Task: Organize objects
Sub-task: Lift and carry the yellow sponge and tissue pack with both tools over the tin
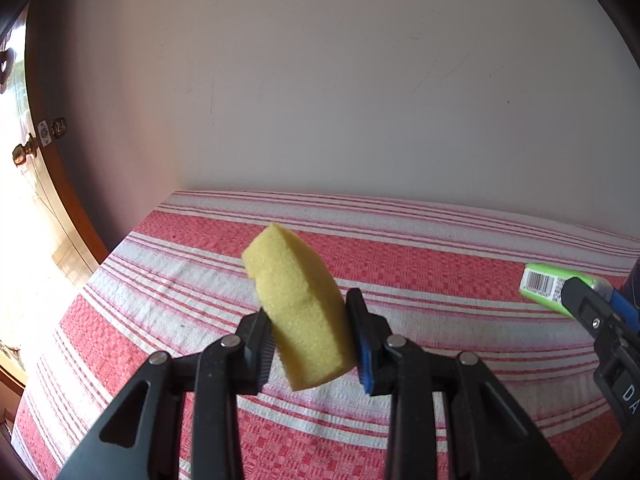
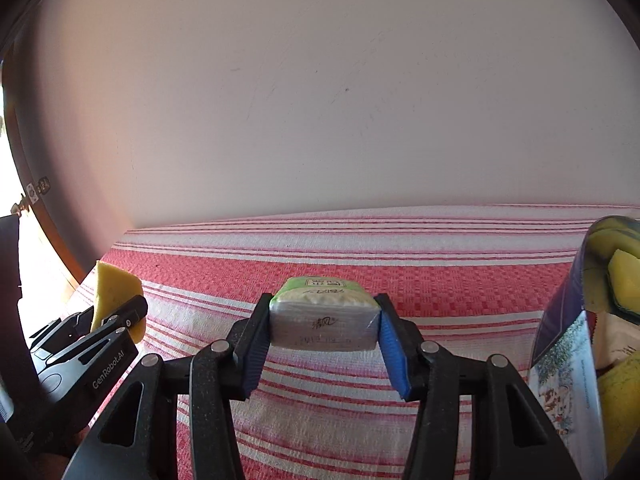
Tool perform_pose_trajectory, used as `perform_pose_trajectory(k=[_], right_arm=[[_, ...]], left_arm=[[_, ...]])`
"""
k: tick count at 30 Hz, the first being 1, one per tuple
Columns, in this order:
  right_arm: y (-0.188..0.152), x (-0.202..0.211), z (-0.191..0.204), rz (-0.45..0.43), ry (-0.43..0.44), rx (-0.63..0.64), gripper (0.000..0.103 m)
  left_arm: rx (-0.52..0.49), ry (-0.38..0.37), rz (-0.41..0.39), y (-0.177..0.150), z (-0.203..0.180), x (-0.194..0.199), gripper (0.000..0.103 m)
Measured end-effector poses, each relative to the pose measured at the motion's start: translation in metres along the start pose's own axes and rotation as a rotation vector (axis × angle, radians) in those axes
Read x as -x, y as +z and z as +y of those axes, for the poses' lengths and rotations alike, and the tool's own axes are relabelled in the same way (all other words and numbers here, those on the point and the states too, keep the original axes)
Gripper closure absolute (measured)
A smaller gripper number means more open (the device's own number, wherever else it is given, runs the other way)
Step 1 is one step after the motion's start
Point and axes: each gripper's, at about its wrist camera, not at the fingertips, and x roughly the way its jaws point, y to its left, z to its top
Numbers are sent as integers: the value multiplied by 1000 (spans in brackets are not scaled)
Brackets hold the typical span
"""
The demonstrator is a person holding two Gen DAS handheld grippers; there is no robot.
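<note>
My left gripper (image 1: pixel 310 338) is shut on a yellow sponge (image 1: pixel 298 304) and holds it tilted above the red-and-white striped cloth (image 1: pixel 400 276). My right gripper (image 2: pixel 324 330) is shut on a small green-and-white tissue pack (image 2: pixel 324 318), also above the cloth. In the left wrist view the pack (image 1: pixel 546 286) and the right gripper show at the far right. In the right wrist view the sponge (image 2: pixel 114 294) and the left gripper show at the far left.
An open box or bag (image 2: pixel 576 344) with yellow items inside stands at the right edge of the right wrist view. A plain wall (image 1: pixel 340 80) rises behind the table. A wooden door with a brass knob (image 1: pixel 24 154) is at the left.
</note>
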Motion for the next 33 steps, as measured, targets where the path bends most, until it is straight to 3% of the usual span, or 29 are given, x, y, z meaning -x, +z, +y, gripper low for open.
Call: perform_pose_trajectory(k=[5, 12, 24, 33], right_arm=[[-6, 30, -2, -86, -38, 29, 50], [-17, 67, -4, -160, -57, 86, 51], [-24, 94, -24, -157, -61, 67, 51], [-27, 108, -36, -158, -62, 71, 51]], left_arm=[[-15, 9, -56, -4, -3, 19, 71], [-17, 10, -83, 1, -13, 7, 71], [-8, 15, -109, -9, -38, 35, 71], [-3, -3, -129, -20, -35, 36, 71]])
